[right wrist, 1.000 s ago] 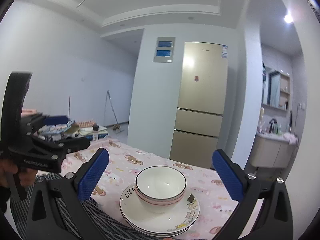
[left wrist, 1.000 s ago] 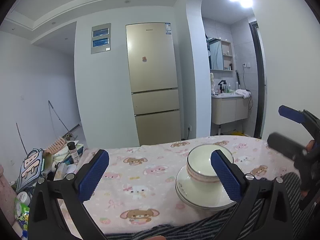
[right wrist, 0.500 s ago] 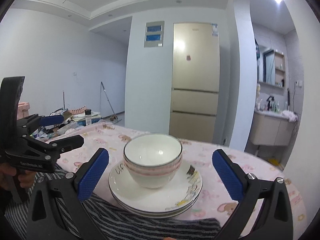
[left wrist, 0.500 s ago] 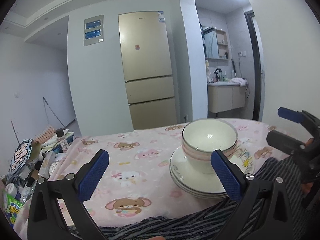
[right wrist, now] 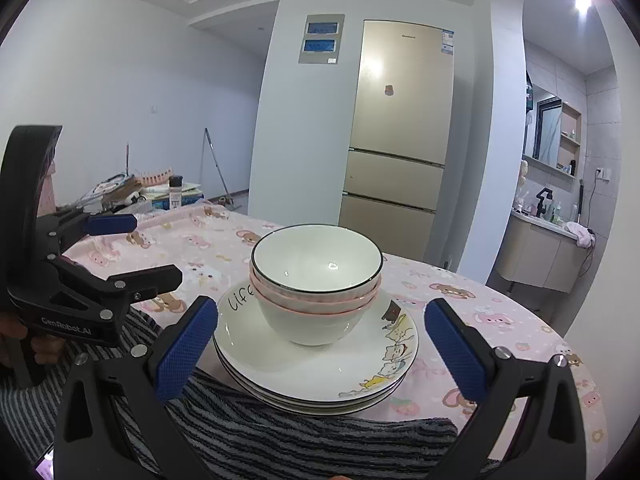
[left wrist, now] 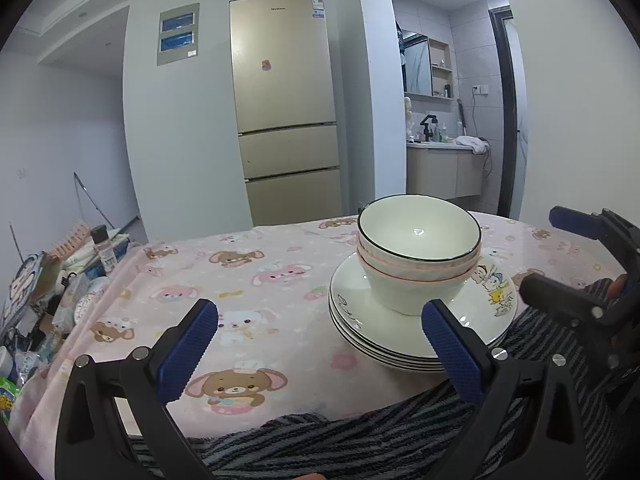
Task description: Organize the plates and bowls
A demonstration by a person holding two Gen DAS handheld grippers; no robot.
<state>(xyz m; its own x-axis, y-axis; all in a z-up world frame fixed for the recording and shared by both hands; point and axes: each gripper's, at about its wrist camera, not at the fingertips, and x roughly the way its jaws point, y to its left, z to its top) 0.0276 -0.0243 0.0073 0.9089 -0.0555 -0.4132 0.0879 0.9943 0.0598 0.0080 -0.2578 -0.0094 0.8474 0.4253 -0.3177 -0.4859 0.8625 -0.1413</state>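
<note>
Looks basically done to me: the bowls (right wrist: 316,284) sit nested on the stacked plates (right wrist: 320,376) near the table's (left wrist: 248,280) front edge, and both the left gripper (left wrist: 320,352) and right gripper (right wrist: 320,348) hang wide open, holding nothing.

Desk (left wrist: 280,280) covered by pink cloth (right wrist: 500,320) printed with bears and bunnies. Dark striped towel (right wrist: 280,432) along near edge, over cloth. Plates (right wrist: 320,376) stacked on cloth, near rim touching or overlapping towel. Nested bowls (right wrist: 316,292) upright on top plate. Left of desk, clutter pile (left wrist: 60,280), support unclear
</note>
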